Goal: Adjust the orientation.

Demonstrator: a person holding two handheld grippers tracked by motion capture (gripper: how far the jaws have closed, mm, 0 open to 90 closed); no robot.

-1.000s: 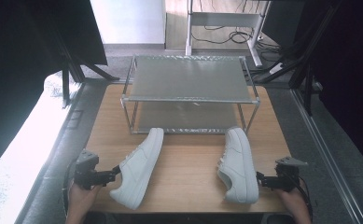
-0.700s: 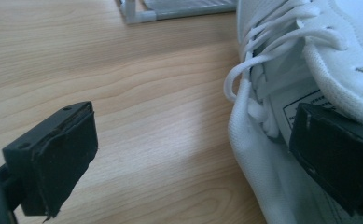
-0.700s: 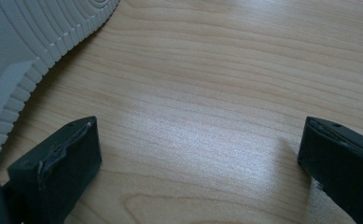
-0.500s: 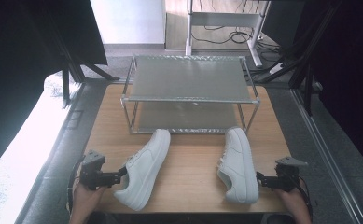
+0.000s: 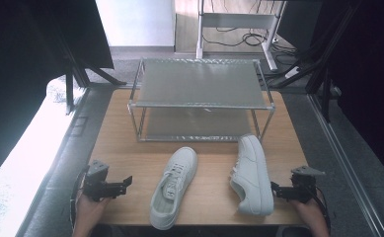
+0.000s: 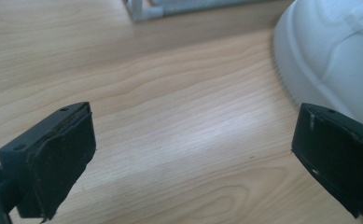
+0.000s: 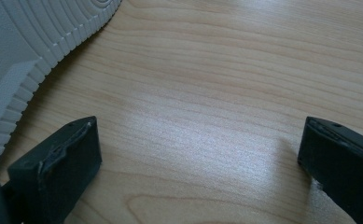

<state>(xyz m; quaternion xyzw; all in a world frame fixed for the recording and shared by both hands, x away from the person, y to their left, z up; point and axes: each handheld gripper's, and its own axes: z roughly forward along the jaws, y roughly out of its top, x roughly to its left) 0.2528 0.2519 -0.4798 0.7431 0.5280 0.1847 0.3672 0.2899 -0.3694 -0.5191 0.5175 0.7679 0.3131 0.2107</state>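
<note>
Two white sneakers lie on the wooden table (image 5: 209,163) in front of a metal shoe rack (image 5: 199,84). The left sneaker (image 5: 174,192) stands upright, toe pointing to the rack. My left gripper (image 5: 126,183) is open, a short way left of it. In the left gripper view the left gripper (image 6: 193,158) holds nothing and the left sneaker's heel (image 6: 338,56) shows at upper right. The right sneaker (image 5: 251,173) is tipped, its sole toward my open right gripper (image 5: 274,189). In the right gripper view its ribbed sole (image 7: 30,37) lies just left of the empty right gripper (image 7: 198,163).
The two-tier rack has a mesh top shelf and a lower shelf (image 5: 199,123), both bare. One rack foot (image 6: 142,9) shows at the top of the left gripper view. Grey floor (image 5: 337,148) and dark stands surround the table. Bare wood lies between the sneakers.
The left sneaker has shifted to the right and turned a little. My left gripper, which touched its heel side, now stands apart from it. The right gripper and right sneaker have not moved.
</note>
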